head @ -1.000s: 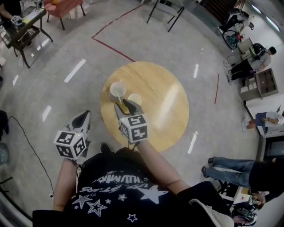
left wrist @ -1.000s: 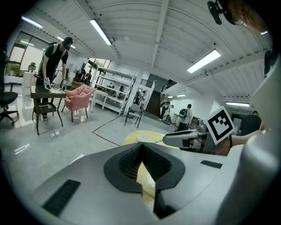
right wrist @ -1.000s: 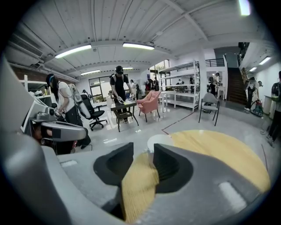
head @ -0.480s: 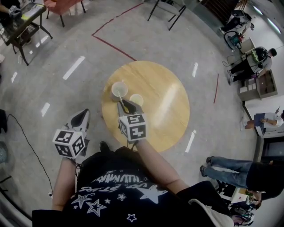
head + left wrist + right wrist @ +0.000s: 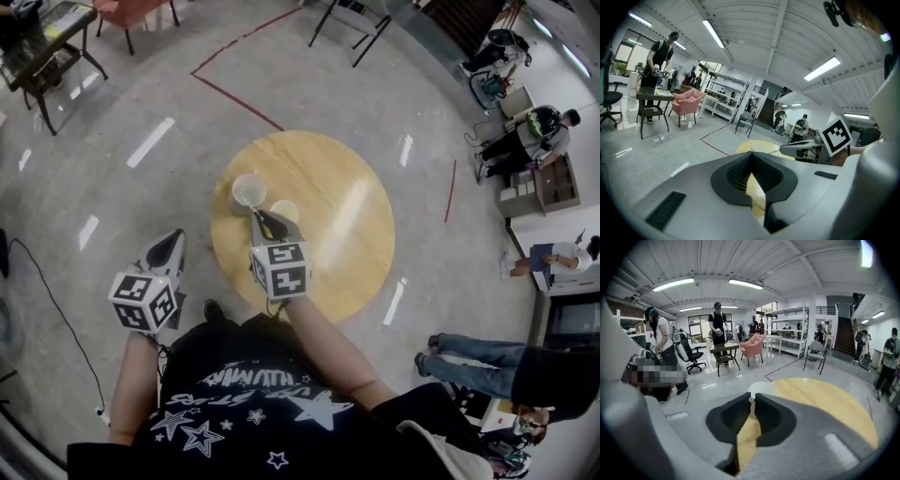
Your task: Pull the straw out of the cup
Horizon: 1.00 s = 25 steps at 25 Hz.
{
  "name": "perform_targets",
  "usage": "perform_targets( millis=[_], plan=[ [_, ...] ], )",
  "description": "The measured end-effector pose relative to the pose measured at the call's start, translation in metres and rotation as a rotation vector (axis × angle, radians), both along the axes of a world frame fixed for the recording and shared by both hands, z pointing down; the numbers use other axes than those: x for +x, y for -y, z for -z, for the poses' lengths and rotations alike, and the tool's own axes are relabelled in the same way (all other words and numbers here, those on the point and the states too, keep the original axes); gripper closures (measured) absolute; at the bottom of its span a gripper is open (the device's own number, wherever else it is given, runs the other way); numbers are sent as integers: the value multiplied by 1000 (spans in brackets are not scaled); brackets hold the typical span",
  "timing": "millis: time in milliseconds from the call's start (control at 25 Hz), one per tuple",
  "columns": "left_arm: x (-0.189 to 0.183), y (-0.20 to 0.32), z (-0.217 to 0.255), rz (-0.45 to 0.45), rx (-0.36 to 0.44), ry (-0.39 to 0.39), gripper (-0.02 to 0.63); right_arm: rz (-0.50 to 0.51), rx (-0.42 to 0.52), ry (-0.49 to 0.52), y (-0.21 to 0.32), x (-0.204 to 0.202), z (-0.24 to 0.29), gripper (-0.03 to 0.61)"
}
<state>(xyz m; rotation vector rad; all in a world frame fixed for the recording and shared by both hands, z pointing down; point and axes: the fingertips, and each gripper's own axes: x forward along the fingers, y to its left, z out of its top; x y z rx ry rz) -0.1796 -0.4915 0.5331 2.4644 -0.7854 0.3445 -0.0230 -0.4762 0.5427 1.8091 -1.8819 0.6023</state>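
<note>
My black shirt with white stars fills the bottom of the head view; both my forearms reach forward from it.

My left gripper hangs over the grey floor, off the left edge of the table; in the left gripper view its jaws are clenched, tips meeting, with nothing between them; the marker cube sits behind them.

My right gripper reaches over the near left part of the round wooden table; its own cube sits just behind the jaws; these jaws have just been closing, and in the right gripper view they are nipped on the top of the thin white straw, which stands upright between the tips.

Just past those tips is the pale cup, standing near the table's left edge; the straw runs down toward it, though where it enters the cup is hidden by my jaws; a smaller round pale thing, cup or lid I cannot tell, sits just beside the cup on its right, close to my right jaw.

Further out, red tape lines cross the floor; a dark folding chair stands beyond the table; a black side table and a pink armchair stand at the far left; several people are at the right side of the room.
</note>
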Motion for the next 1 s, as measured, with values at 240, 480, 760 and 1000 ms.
perform_targets(
  millis=[240, 480, 760, 1000],
  plan=[
    [0, -14, 4, 15, 10, 9, 607, 3, 24, -4, -8, 5, 6, 557],
    [0, -32, 8, 48, 8, 7, 607, 22, 42, -6, -22, 8, 14, 557],
    [16, -50, 17, 52, 26, 7, 607, 25, 75, 0, -38, 24, 28, 557],
    [28, -71, 20, 53, 40, 14, 607, 45, 99, 25, -55, 32, 33, 557]
  ],
)
